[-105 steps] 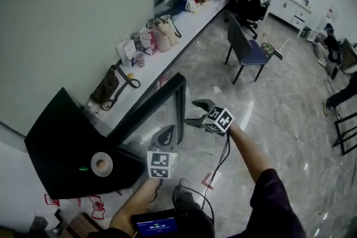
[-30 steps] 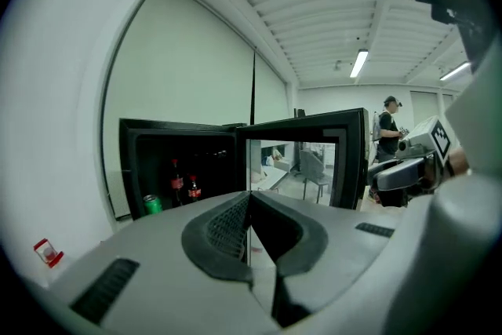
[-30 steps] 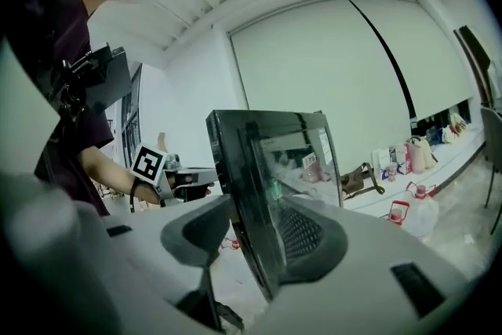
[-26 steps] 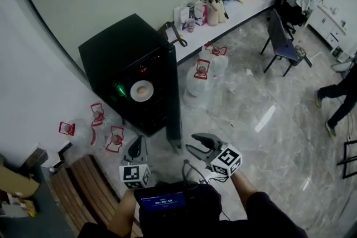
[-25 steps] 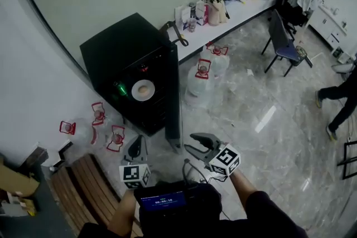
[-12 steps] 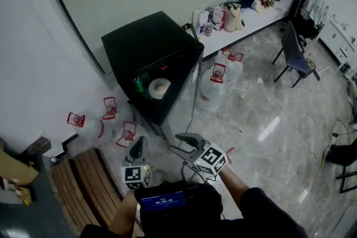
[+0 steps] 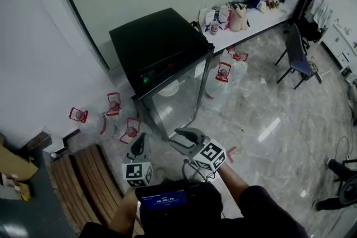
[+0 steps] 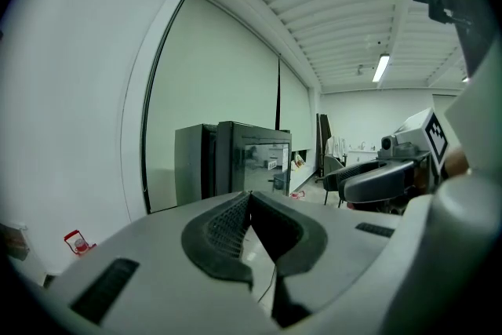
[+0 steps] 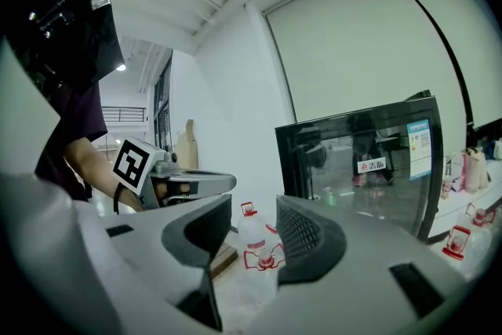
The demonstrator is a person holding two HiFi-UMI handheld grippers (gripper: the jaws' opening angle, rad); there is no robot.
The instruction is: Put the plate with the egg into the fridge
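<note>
The black fridge [image 7: 159, 42] stands against the wall with its glass door [image 7: 179, 102] shut. Behind the glass a white plate [image 7: 169, 88] shows dimly on a shelf; the egg on it cannot be made out. My left gripper [image 7: 141, 139] hangs in front of the fridge, a good step away, jaws together and empty. My right gripper [image 7: 174, 137] is beside it at the same distance, open with nothing between its fingers. The left gripper view shows the left gripper [image 8: 249, 196] shut, with the fridge [image 8: 235, 157] beyond. The right gripper view shows the right gripper [image 9: 252, 209] with a gap, facing the glass door [image 9: 369, 161].
Several water jugs with red handles lie on the floor left [image 7: 114, 104] and right [image 7: 224, 72] of the fridge. A wooden slatted bench [image 7: 92, 175] is at the lower left. A white ledge with bags [image 7: 234, 14] runs along the wall; a chair [image 7: 298, 58] stands at the right.
The fridge door, open a second ago and half open half a second ago, is now shut over the plate. Both grippers have drawn back from the fridge.
</note>
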